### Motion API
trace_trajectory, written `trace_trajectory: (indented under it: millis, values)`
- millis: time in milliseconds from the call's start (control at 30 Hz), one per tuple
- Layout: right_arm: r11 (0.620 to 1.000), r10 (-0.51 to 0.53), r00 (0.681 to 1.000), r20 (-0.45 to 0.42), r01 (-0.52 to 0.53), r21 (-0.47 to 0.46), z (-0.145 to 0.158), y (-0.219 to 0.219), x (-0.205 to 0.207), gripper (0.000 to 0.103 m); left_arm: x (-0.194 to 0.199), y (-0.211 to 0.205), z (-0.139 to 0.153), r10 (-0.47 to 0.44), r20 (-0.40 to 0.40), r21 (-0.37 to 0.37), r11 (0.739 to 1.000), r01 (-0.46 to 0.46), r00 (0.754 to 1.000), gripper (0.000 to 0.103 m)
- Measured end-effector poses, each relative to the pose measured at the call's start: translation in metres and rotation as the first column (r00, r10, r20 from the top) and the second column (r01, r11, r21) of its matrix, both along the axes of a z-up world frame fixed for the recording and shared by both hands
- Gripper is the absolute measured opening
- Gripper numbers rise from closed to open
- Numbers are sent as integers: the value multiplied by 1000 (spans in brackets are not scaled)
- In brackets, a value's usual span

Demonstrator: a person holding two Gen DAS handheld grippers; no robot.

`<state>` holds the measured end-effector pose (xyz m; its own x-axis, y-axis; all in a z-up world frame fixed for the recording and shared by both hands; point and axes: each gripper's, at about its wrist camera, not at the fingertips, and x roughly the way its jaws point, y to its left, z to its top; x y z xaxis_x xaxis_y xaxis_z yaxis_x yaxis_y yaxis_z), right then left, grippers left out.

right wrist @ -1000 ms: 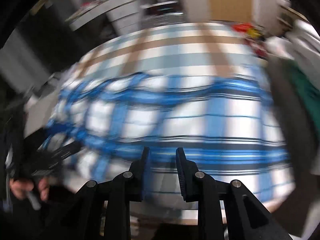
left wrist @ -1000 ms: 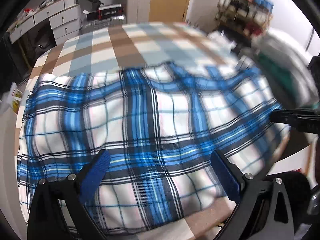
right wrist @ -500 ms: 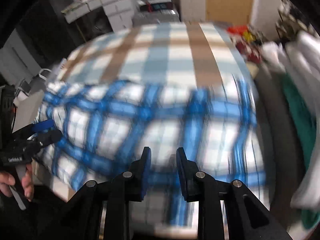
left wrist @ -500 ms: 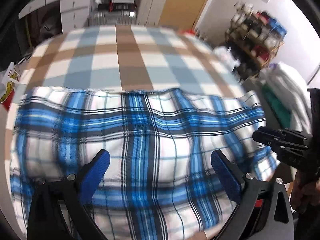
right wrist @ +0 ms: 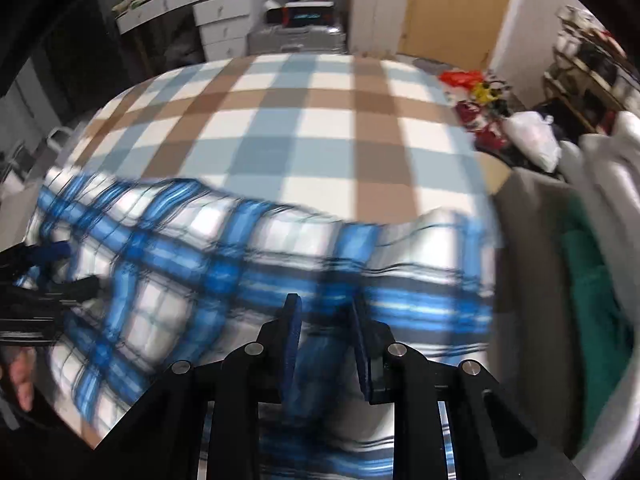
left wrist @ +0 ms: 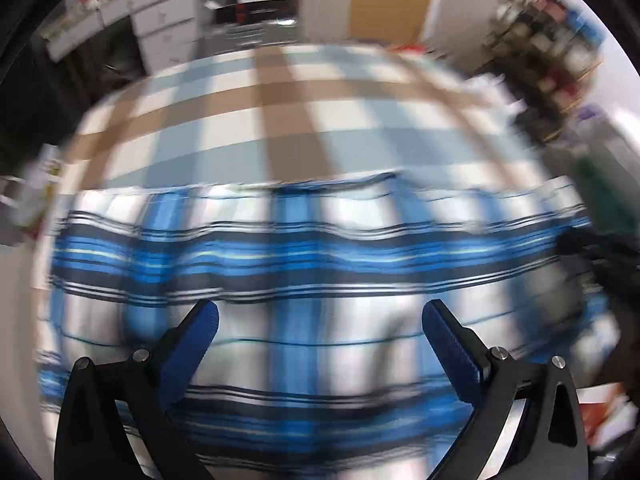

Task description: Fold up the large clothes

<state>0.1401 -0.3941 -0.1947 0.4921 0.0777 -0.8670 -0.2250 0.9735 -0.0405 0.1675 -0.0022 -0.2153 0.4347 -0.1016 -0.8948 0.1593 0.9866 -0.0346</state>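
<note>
The blue-and-white plaid fabric garment [left wrist: 304,264] lies spread w/ ripples across the near half of the table covered by a tan, pale-blue and white checked cloth [right wrist: 304,128]. Its far edge runs roughly across the table's middle; the near edge hangs at or just past the table's near edge, and its right end reaches the right edge. Both views are motion-blurred, so seams, sleeves or collar can't be made out.

Progress, as a judgement: early to mid. The garment looks laid out as one broad band, poss. folded once already, but the layers can't be counted. No compact stack is visible, so further folds and smoothing appear left to do.

Left gripper [left wrist: 320,316]: jaws wide apart, released, blue pads hanging over the garment near the table's near edge w/ nothing between them. Whether the tips brush the cloth can't be told. It also shows at the left edge of the right wrist view, beside a person's fingers [right wrist: 20,376].

Right gripper [right wrist: 326,312]: jaws narrow, a slim gap left, and they have just been closing a little. Plaid cloth shows through the gap, but it looks to lie below the pads, not pinched between them; approx. over the near right part of the garment. Reads as not gripping, tho the blur leaves some doubt.
</note>
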Motion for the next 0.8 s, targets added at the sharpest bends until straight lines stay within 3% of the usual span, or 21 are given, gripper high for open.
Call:
trace_trajectory:
  millis: [33, 100, 200, 333, 433, 500, 600, 667, 800]
  values:
    - [1000, 1, 1000, -12, -1, -8, -5, -2, 3, 22, 6, 3, -17, 3, -59, 17, 1000, -2, 998, 99]
    - [999, 14, 999, -31, -15, -33, -23, -1, 9, 22, 9, 2, -23, -28, -33, 30, 999, 29, 999, 100]
    - [995, 47, 999, 4, -47, -89, -16, 16, 14, 27, 4, 4, -18, -42, -27, 27, 999, 43, 999, 100]
    - [998, 33, 997, 68, -37, 59, 19, -4, -1, 23, -11, 18, -11, -28, -7, 38, 999, 28, 1000, 100]
    - [996, -21, 992, 126, 10, 85, 37, -24, -13, 27, -7, 30, -11, -5, -14, 17, 1000, 6, 1000, 100]
    - [995, -27, 997, 69, 21, 94, 27, -30, -8, 27, -9, 35, -8, -2, -17, -19, 1000, 2, 1000, 100]
    - [996, -46, 997, -63, 51, 76, -14, -30, 7, 27, -4, 40, -15, 8, -37, -26, 1000, -9, 999, 100]
    - [993, -50, 999, -22, 52, 103, -20, -30, 8, 28, -3, 43, -18, 18, -40, -30, 999, -20, 999, 100]
    - [992, -88, 995, -38, 91, 86, -8, -24, 14, 27, -9, 43, -16, 13, -32, -13, 1000, -13, 999, 100]
